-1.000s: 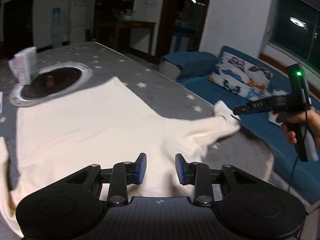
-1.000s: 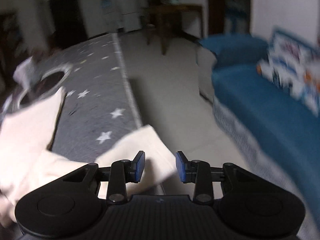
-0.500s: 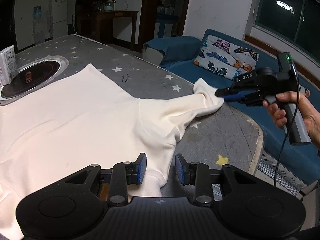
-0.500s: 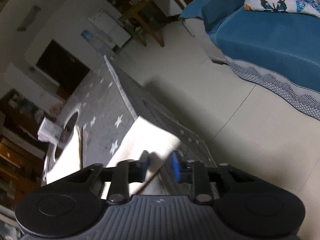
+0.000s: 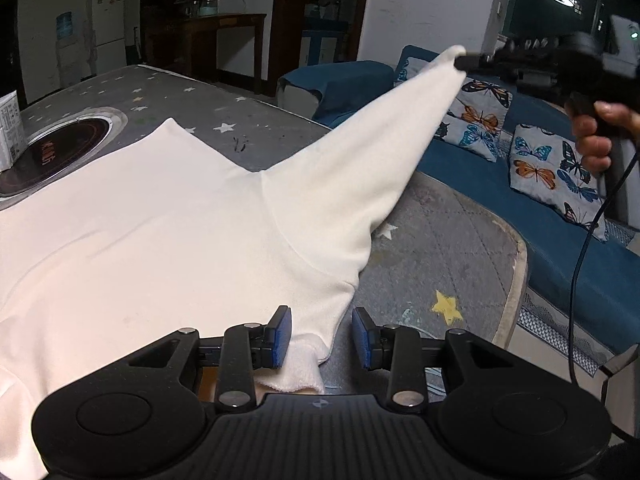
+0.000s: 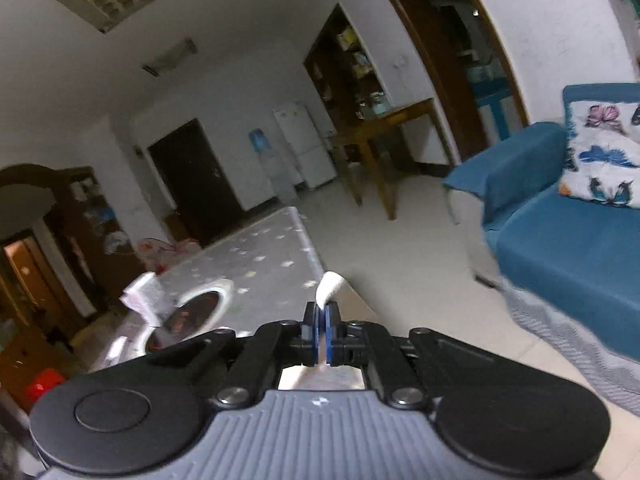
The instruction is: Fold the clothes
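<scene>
Two claws work one cream shirt (image 5: 168, 216), which lies spread across the grey star-patterned surface (image 5: 448, 240). The right claw (image 6: 321, 338) is clamped tight on the tip of a sleeve (image 5: 360, 152), holding it raised and stretched out over the surface's edge toward the blue sofa (image 5: 592, 264). The left claw (image 5: 320, 338) hangs wide apart at the shirt's near edge, gripping nothing, the fabric lying between its blue pads (image 5: 281, 334).

The right gripper (image 6: 321, 326), open a second ago, now pinches the sleeve (image 5: 360, 152) tip and lifts it high off the table (image 5: 460, 248). The sleeve, previously slack, stretches taut.
</scene>
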The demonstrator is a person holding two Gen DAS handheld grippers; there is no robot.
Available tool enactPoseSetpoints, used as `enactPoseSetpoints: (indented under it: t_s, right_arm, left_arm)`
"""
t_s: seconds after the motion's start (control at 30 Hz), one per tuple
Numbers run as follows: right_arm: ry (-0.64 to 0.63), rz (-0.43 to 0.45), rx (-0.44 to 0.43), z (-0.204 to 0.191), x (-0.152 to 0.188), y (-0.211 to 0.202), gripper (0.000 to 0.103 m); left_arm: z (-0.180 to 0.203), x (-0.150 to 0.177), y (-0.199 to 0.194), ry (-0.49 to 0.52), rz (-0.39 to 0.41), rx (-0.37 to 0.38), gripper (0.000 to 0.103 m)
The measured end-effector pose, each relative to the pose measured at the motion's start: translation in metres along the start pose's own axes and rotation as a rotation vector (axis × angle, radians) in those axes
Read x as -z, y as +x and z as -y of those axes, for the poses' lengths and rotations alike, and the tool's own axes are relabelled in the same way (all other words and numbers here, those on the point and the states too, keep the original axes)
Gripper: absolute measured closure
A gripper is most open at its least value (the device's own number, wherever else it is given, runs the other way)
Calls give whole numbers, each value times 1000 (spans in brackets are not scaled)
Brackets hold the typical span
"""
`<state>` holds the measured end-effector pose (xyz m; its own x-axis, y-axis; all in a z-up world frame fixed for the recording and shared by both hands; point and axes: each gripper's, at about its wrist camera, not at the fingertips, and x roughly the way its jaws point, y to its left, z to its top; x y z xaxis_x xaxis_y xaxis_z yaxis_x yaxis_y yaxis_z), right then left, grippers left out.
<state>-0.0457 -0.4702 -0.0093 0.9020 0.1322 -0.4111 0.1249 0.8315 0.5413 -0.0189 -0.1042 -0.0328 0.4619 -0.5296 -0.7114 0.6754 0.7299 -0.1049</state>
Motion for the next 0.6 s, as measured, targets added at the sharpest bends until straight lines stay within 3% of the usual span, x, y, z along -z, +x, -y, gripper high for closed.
enactPoseSetpoints:
  t_s: [0.23,0.43,0.53,0.6]
  right_arm:
    - [213,-97,29,47,23,19,99]
    - [382,-166,44,84,40,35,87]
    - [431,-164,27,92,42,40,87]
    - [463,-163,15,97,43,44,97]
  left_arm:
    - [-1,-4,-1,7,-12,11,65]
    - [4,-16,-5,19,27,29,59]
    - [7,-21,-2,26,41,35,59]
    - [10,-22,3,30,38,38,59]
